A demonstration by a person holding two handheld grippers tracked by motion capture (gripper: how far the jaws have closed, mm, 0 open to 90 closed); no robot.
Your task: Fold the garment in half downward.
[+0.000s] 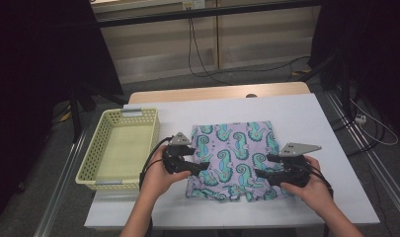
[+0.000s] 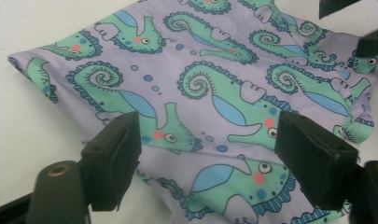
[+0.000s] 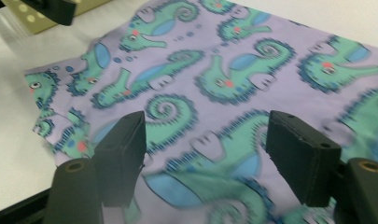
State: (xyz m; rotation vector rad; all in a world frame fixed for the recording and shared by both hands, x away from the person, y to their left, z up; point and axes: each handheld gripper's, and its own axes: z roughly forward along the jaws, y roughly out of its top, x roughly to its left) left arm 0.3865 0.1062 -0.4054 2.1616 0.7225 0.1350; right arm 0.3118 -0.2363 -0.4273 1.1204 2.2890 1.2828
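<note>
Both claws, left claw [image 1: 200, 165] and right claw [image 1: 261, 173], stood spread over the near edge of the seahorse cloth [image 1: 237, 148], probably to fold it.

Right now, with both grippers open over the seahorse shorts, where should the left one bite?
Probably the shorts' near left hem corner, coming in low from the basket side. That edge lies loose and slightly rumpled on the table, so a jaw could slip under. The left gripper hovers open above the flat middle, where nothing offers an edge.
</note>
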